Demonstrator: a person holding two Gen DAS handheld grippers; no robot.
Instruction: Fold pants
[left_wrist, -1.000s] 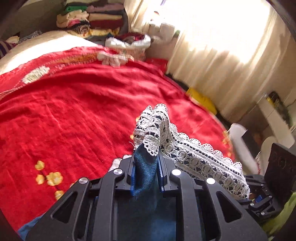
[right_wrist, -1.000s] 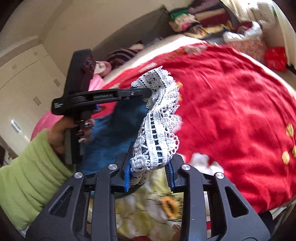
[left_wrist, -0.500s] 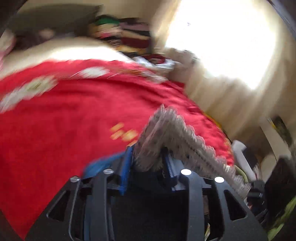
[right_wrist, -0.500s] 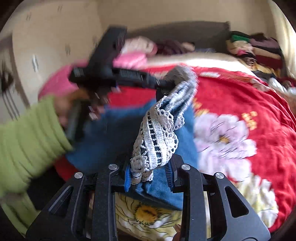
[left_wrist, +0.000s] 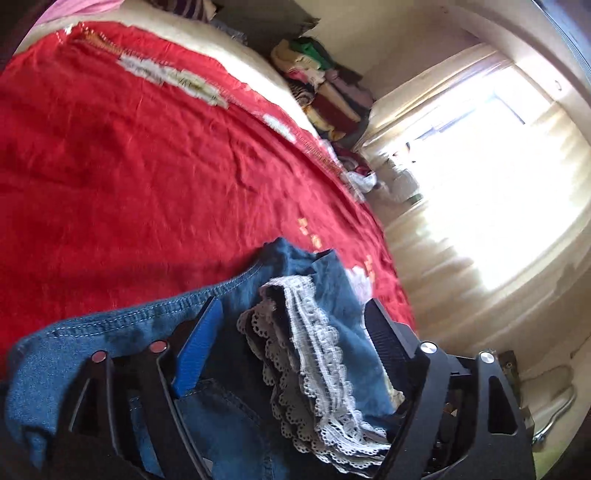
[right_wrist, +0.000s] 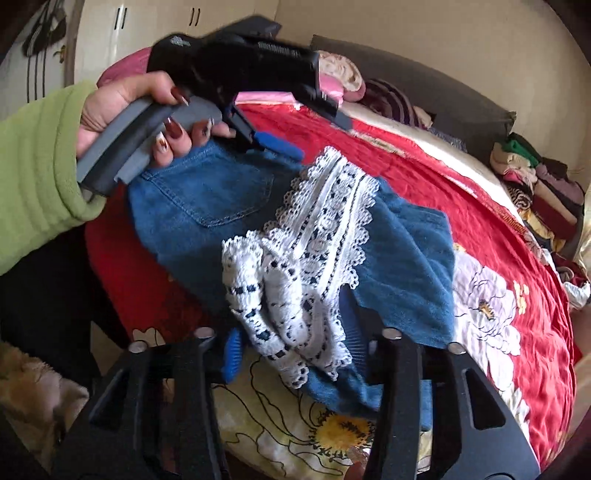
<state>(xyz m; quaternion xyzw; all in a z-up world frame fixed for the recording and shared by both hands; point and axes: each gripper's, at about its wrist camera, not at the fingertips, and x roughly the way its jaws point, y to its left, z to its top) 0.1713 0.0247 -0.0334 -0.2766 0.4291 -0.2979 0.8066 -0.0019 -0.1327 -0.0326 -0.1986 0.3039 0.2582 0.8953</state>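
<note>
Pants folded over on bed, both grippers let go

Pants (right_wrist: 229, 199) lie on the red bedspread (left_wrist: 129, 155) near its front edge, denim with a white lace hem (right_wrist: 314, 251). Hem end sits on top of the upper part with the back pocket showing, so one lengthwise fold looks done. Lace is bunched and rumpled, not flat; the blue layer under it looks skewed at the right corner

Left gripper (left_wrist: 291, 332): jaws spread wide, lace and denim lie between them but neither pad seems to touch the cloth. In the right view it hangs just above the waist end, held by the left hand (right_wrist: 140, 110) in a green sleeve

Right gripper (right_wrist: 291, 350): jaws apart, lace end sits in the gap, no pinch visible; contact with the right pad can't be told for sure

Judgement: roughly halfway. Left to do, likely: smooth the lace, square the edges, one more fold to make a compact stack. Clothes pile (left_wrist: 321, 88) at the far corner, well apart from the pants
</note>
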